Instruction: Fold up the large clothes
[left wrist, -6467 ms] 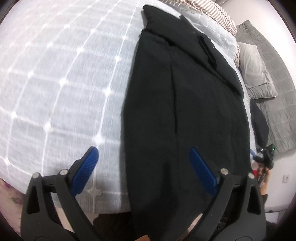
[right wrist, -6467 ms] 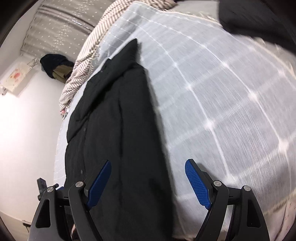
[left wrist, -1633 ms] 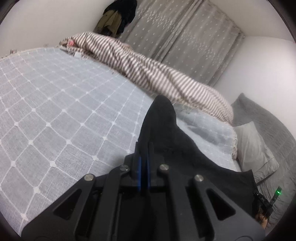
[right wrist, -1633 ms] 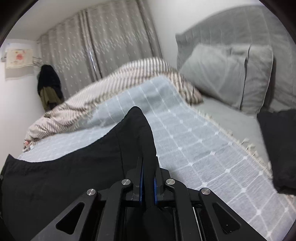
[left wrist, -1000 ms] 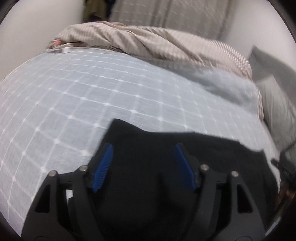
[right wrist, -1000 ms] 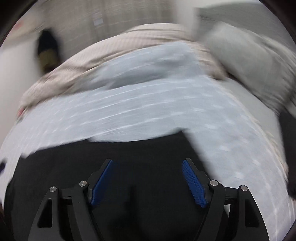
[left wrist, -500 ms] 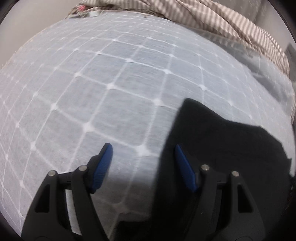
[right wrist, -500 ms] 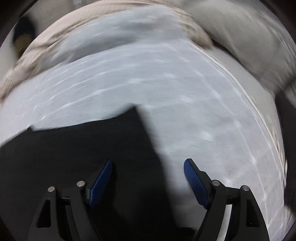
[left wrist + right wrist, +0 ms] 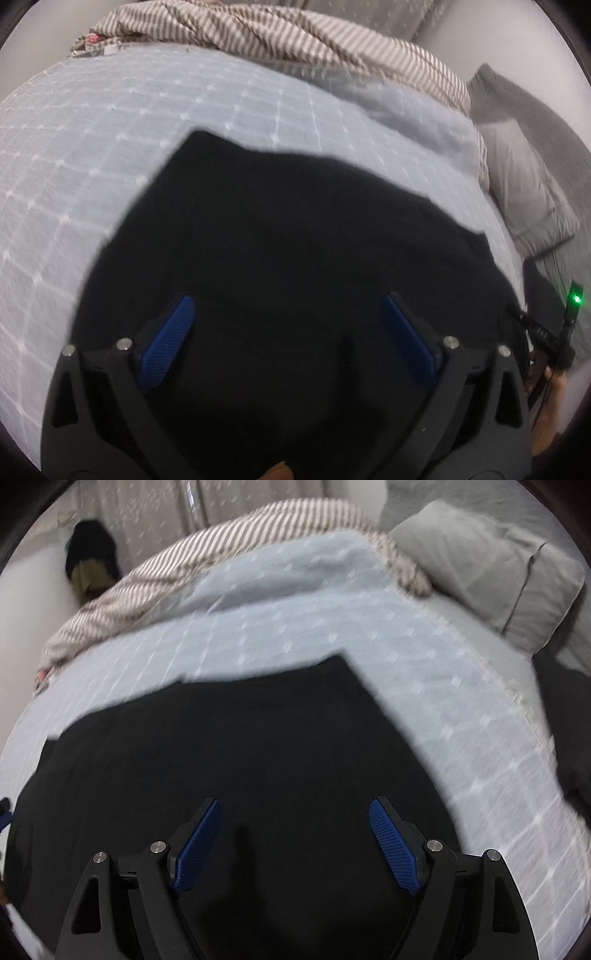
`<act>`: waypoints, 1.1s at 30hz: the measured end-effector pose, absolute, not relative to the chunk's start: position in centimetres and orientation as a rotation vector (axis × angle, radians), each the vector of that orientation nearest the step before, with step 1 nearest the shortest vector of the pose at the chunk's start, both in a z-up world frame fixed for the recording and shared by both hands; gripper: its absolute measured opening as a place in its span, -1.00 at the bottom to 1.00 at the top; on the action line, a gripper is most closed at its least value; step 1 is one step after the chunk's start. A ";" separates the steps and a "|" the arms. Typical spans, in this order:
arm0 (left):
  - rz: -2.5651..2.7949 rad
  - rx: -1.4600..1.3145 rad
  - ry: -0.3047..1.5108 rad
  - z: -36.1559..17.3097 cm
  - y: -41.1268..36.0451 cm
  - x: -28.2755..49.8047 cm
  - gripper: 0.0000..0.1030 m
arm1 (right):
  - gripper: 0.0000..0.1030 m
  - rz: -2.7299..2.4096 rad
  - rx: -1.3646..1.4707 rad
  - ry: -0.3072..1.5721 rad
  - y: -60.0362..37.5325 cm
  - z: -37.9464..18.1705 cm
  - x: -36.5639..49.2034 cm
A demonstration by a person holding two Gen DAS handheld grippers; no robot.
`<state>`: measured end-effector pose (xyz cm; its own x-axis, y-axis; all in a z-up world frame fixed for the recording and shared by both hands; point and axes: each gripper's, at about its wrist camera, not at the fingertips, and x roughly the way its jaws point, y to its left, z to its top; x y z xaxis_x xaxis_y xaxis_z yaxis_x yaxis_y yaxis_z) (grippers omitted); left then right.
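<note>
Hovering spread and empty, the left gripper (image 9: pixel 284 339) and right gripper (image 9: pixel 295 842) overlook the black garment (image 9: pixel 295 240). It lies folded near the bed (image 9: pixel 92 147) edge. Next fold probably needs fresh corner grips.

You had a bed covered by a pale blue quilted cover (image 9: pixel 110 155) with a white grid. On it lay the folded black garment (image 9: pixel 295 258), a bunched striped blanket (image 9: pixel 280 35) along the far edge, and grey pillows (image 9: pixel 491 572) at one end.

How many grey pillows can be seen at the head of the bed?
1: a grey pillow lies at the bed's right end, beyond the quilt's fringed edge, right of the striped duvet. Others may be out of frame.
</note>
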<state>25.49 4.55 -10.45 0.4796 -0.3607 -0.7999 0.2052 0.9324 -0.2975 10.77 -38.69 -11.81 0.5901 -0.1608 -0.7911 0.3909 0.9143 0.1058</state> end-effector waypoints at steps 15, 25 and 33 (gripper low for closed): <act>-0.308 -0.383 1.003 -7.4 9.2 16.4 0.96 | 0.62 -0.381 0.309 0.836 -37.7 -10.8 4.3; -0.171 -0.551 0.975 -6.4 9.4 9.8 0.98 | 0.62 -0.311 0.232 0.756 -34.5 -8.4 3.8; -0.056 -0.648 1.047 -11.2 8.8 11.2 0.98 | 0.63 -0.279 0.216 0.734 -33.9 -8.1 3.6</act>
<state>11.17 8.85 -11.24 0.5165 -0.3414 -0.7853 -0.2552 0.8140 -0.5218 3.58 -33.94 -8.07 0.7084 -0.1744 -0.6840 0.3246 0.9409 0.0963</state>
